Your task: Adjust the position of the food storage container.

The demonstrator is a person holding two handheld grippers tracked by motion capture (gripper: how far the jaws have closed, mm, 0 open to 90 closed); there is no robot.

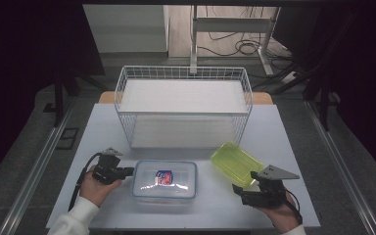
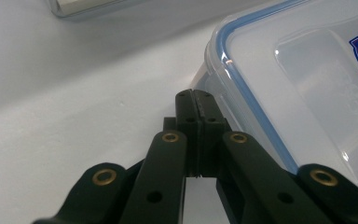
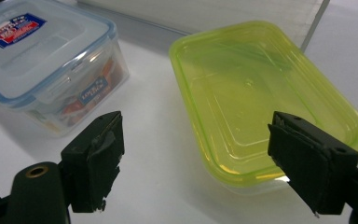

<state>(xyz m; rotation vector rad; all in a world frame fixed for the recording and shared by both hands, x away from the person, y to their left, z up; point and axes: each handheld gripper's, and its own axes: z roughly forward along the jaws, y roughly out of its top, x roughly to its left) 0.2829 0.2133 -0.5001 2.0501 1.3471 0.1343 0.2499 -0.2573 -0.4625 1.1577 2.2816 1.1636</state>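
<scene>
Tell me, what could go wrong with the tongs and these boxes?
The left tongs are shut, tips against the side of the clear box, not around anything, so a push may just slide it across the table. The right tongs are open by the green tub's near edge; gripping its thin rim could tip or flip the tub.
</scene>
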